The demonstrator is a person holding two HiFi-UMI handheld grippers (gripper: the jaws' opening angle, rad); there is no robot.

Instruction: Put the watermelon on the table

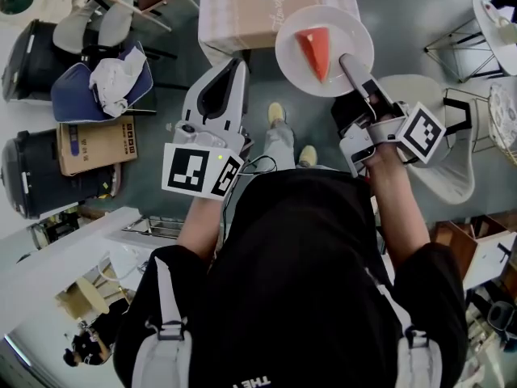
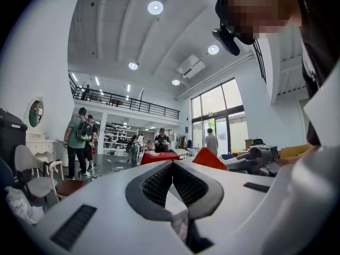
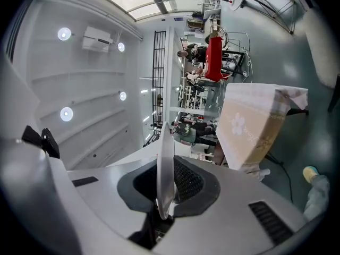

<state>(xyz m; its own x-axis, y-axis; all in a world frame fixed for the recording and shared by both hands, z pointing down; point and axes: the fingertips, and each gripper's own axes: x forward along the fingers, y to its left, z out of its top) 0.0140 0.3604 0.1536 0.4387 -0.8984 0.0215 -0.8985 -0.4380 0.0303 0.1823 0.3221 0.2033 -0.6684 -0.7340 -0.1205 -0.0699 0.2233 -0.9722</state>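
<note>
Right gripper (image 1: pixel 350 65): fingers clenched on plate (image 1: pixel 292 67) rim, at plate's 4 o'clock; plate held up off floor. Watermelon (image 1: pixel 316 51) wedge lies on plate's middle. Bench (image 1: pixel 238 10) with flowered cloth at 12 o'clock, plate overlapping its near corner. Left gripper (image 1: pixel 234 71): fingers clenched together, empty, at plate's 9 o'clock.

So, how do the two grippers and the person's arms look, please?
The left gripper and the right gripper both have smooth, mostly white shells that taper toward the tips, with dark ribbed pads inside. Each carries a white cube with black square markers. The person wears a black short-sleeved shirt.
</note>
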